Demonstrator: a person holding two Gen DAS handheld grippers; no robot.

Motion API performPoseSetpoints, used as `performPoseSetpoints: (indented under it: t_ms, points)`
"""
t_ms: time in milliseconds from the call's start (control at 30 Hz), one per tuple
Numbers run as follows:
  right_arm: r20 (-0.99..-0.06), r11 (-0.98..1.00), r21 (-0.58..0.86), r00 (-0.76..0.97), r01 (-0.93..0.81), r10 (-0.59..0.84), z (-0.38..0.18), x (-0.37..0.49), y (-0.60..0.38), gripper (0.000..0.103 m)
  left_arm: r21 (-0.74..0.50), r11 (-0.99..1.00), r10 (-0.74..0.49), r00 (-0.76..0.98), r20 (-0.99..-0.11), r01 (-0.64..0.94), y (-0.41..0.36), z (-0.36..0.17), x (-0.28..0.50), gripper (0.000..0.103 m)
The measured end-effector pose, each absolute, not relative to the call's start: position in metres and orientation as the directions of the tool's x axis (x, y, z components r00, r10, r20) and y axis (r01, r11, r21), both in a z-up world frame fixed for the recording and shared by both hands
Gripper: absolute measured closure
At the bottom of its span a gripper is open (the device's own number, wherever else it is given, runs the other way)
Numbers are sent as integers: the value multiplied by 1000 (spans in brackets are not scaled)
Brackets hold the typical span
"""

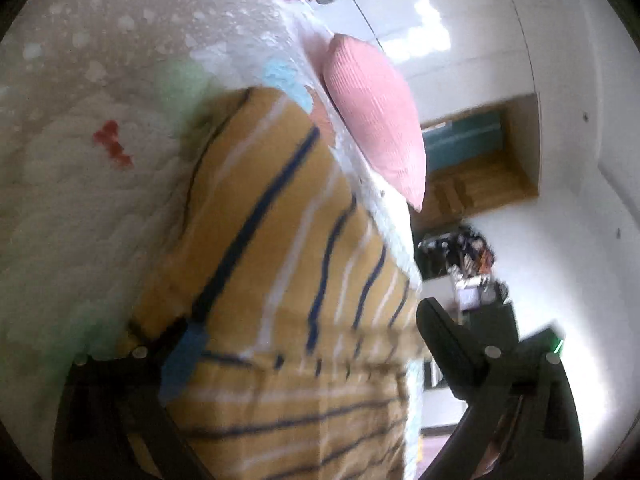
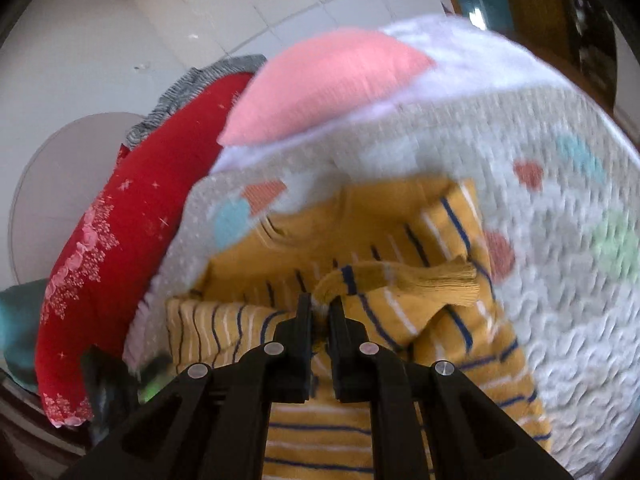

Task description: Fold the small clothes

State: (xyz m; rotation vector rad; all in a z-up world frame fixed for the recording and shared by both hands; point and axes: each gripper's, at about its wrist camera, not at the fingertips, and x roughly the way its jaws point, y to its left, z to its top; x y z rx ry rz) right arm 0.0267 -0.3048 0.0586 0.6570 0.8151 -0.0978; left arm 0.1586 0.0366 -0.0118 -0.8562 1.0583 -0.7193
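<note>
Right gripper (image 2: 320, 312): fingers (image 2: 302, 328) clenched on a bunched fold of the yellow striped sweater (image 2: 320, 432), pinching its sleeve near the blue-banded part. The sleeve (image 2: 404, 276) runs out from the pinch toward the right, its ribbed cuff lying on the sweater body. Cloth is squeezed in the narrow slot between the two black fingers.

Left gripper (image 1: 304, 344): fingers spread wide, released. One finger (image 1: 452, 344) stands clear of the cloth at the sweater's edge, with the room behind it. The other, with a blue patch at its tip, lies low on the far side against or just over the sweater; blur hides whether it touches. The sweater body fills the gap between them, unpinched.

Sweater: mustard yellow with dark blue and white stripes, lying partly folded on a quilted blanket (image 2: 560, 300), pale with coloured spots and hearts. The neckline points away from the right gripper.

Beyond: a pink cushion (image 2: 328, 84) at the far edge of the blanket. Beside it a red cloth (image 2: 132, 220) with a pink floral print, a grey knitted piece behind that. White tiled floor beyond. Both views are motion-blurred.
</note>
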Motion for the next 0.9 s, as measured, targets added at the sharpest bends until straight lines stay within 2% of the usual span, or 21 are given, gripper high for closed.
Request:
performPoseSetpoints:
  t_ms: [33, 67, 100, 167, 467, 567, 633, 667, 733, 800, 900]
  points:
    - [-704, 787, 521, 687, 329, 178, 49, 23, -307, 95, -866, 490, -836, 332, -437, 94, 35, -11, 162, 5]
    - [-707, 778, 532, 682, 335, 190, 41, 19, -310, 94, -861, 498, -833, 331, -443, 100, 35, -10, 164, 21]
    - [-708, 772, 538, 678, 338, 196, 35, 15, -311, 94, -843, 526, -821, 330, -466, 118, 34, -8, 165, 53]
    - [-711, 767, 544, 672, 339, 207, 24, 9, -311, 94, -800, 588, -785, 321, -530, 120, 34, -10, 166, 85]
    - [-775, 790, 505, 586, 347, 238, -16, -17, -287, 88, -683, 728, -661, 334, -672, 67, 57, -14, 120, 93]
    - [-776, 807, 466, 606, 363, 176, -6, -31, -288, 72, -663, 744, -647, 340, -682, 85, 56, -15, 118, 93]
    - [-769, 822, 424, 631, 381, 105, 7, -40, -291, 56, -675, 733, -660, 337, -672, 89, 63, -19, 115, 92]
    - [-764, 828, 403, 642, 390, 70, 13, -43, -293, 51, -685, 723, -670, 334, -663, 91, 65, -20, 116, 92]
    - [-752, 844, 344, 659, 412, -16, 27, -46, -297, 33, -695, 713, -682, 328, -654, 96, 66, -22, 116, 92]
    - [-748, 853, 292, 659, 433, -79, 33, -40, -302, 26, -702, 705, -690, 326, -646, 101, 66, -22, 120, 92]
    - [-779, 855, 260, 620, 448, -89, 20, -15, -308, 26, -704, 701, -694, 329, -640, 109, 66, -22, 120, 92]
